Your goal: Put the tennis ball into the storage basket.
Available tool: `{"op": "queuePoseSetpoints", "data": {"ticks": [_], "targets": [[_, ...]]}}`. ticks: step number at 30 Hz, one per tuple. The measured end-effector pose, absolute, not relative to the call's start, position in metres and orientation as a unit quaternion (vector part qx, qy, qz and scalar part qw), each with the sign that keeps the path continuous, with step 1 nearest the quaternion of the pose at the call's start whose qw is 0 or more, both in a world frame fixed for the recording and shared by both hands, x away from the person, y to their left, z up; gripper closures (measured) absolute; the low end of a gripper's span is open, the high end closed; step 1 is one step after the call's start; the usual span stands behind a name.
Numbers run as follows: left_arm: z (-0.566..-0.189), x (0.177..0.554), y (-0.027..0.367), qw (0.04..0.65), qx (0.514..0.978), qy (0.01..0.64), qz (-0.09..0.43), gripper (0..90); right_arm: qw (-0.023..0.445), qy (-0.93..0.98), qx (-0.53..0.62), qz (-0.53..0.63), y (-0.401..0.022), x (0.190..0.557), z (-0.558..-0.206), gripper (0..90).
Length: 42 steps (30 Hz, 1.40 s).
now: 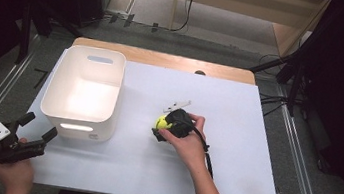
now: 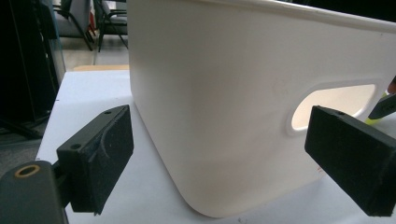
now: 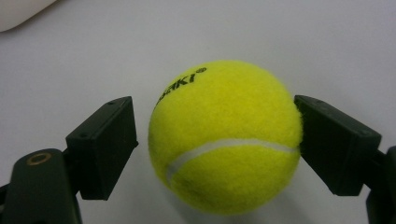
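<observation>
My right gripper (image 3: 217, 140) brackets a fuzzy yellow tennis ball (image 3: 226, 140) with a curved white seam, resting on the smooth white tabletop (image 1: 238, 116) right of the bin. One flat black pad touches the felt; the other stands just clear. My left gripper (image 2: 217, 158) hangs wide open, empty, facing the glossy white plastic bin (image 2: 224, 93) with rounded corners.
</observation>
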<state>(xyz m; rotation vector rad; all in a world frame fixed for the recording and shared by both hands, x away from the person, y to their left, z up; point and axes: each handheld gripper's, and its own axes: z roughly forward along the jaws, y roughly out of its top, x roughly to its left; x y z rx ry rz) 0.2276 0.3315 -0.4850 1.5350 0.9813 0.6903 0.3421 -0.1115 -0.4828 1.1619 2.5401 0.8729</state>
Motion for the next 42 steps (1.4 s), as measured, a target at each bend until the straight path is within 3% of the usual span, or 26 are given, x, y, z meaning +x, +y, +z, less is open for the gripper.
{"op": "queuePoseSetpoints", "data": {"ticks": [8,21,42], "targets": [[-0.485,0.228,0.331,0.562,0.652,0.417,0.293,7.9,0.115,0.861,0.406,0.284,-0.114,0.344,-0.485,23.0],[-0.485,0.228,0.331,0.562,0.652,0.417,0.293,7.9,0.107,0.862,0.398,0.295,-0.115,0.342,-0.480,24.0],[-0.485,0.228,0.331,0.562,0.652,0.417,0.293,7.9,0.097,0.863,0.372,0.327,-0.115,0.345,-0.441,24.0]]}}
